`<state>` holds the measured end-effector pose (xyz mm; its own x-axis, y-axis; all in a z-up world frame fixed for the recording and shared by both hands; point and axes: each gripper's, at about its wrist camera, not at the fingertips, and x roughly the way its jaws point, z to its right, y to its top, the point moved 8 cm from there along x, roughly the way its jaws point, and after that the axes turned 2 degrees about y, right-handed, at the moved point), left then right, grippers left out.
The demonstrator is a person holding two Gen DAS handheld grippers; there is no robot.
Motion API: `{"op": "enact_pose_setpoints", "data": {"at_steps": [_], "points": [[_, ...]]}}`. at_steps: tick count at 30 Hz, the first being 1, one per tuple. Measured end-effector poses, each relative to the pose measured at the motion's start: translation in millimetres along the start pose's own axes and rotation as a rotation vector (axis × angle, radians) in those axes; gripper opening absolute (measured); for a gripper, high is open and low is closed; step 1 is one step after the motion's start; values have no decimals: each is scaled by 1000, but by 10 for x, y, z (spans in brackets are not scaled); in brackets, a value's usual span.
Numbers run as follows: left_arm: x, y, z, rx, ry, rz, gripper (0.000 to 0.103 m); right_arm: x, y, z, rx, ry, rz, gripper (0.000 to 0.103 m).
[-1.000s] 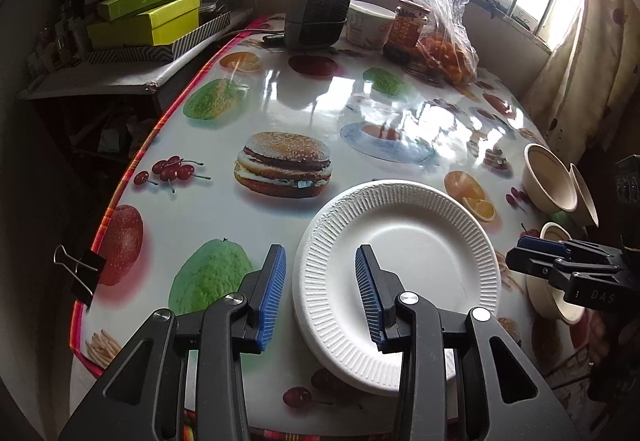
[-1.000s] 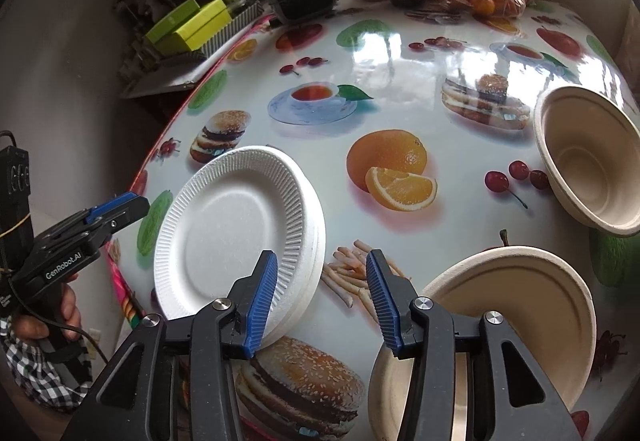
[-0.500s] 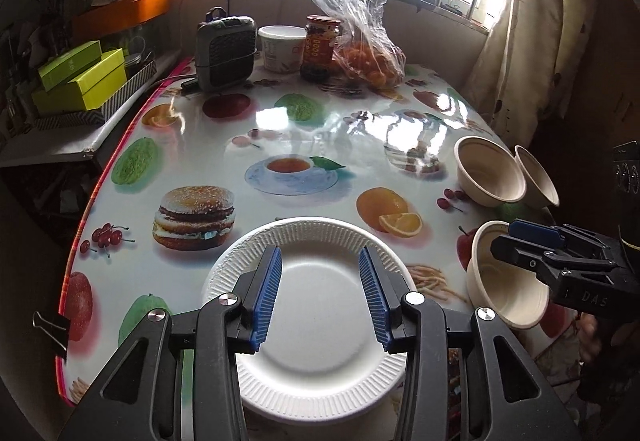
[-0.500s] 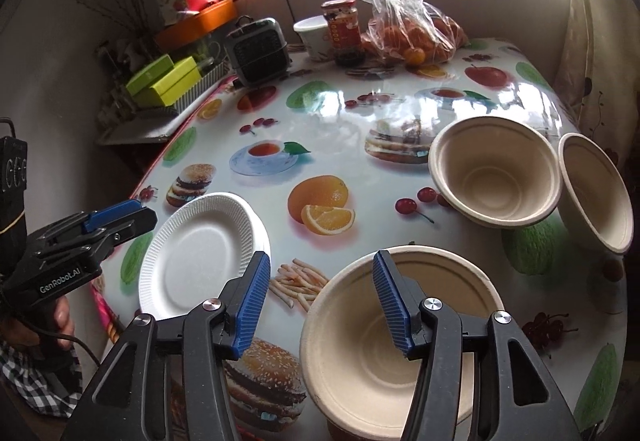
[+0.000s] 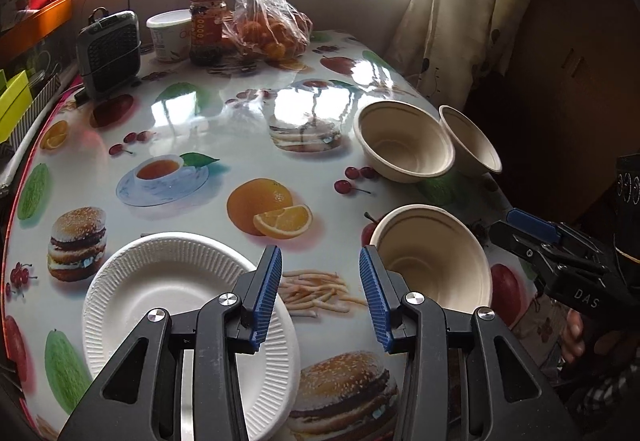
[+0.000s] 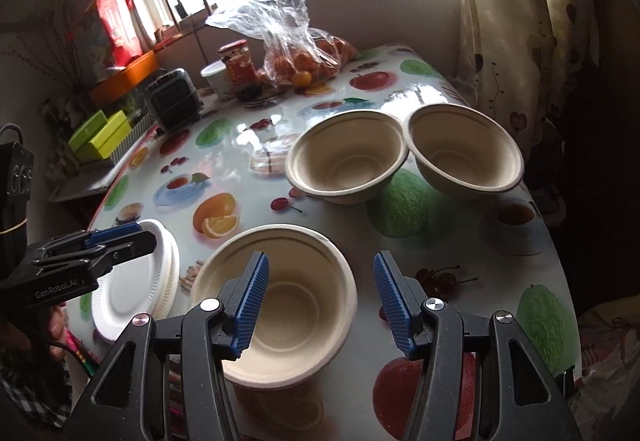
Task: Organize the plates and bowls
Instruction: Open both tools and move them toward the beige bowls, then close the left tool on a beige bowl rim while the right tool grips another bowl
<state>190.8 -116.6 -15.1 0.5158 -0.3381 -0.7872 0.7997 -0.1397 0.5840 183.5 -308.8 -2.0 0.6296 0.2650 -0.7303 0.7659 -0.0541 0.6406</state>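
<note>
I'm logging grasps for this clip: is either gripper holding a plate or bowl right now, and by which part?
Nothing is held. The left gripper and right gripper are both open, with nothing between their pads.

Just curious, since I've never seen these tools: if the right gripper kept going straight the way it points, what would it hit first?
Most likely the nearest beige bowl, or the tablecloth beside it: the right gripper is open and empty, angled down over the bowl's right rim.

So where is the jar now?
In the right wrist view the jar stands at the table's far end, between the white tub and the bag of oranges.
</note>
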Motion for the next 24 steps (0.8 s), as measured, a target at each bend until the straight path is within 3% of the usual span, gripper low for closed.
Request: {"op": "enact_pose_setpoints", "data": {"at_steps": [5,20,24], "points": [[158,15,157,14,-25,-30,42,10,-98,226,44,-20,-11,55],[422,-47,420,-16,-104,-103,42,223,-304,166,29,99,-69,55],[482,-82,443,-31,-116,-125,42,243,-328,127,14,122,-77,45]]}}
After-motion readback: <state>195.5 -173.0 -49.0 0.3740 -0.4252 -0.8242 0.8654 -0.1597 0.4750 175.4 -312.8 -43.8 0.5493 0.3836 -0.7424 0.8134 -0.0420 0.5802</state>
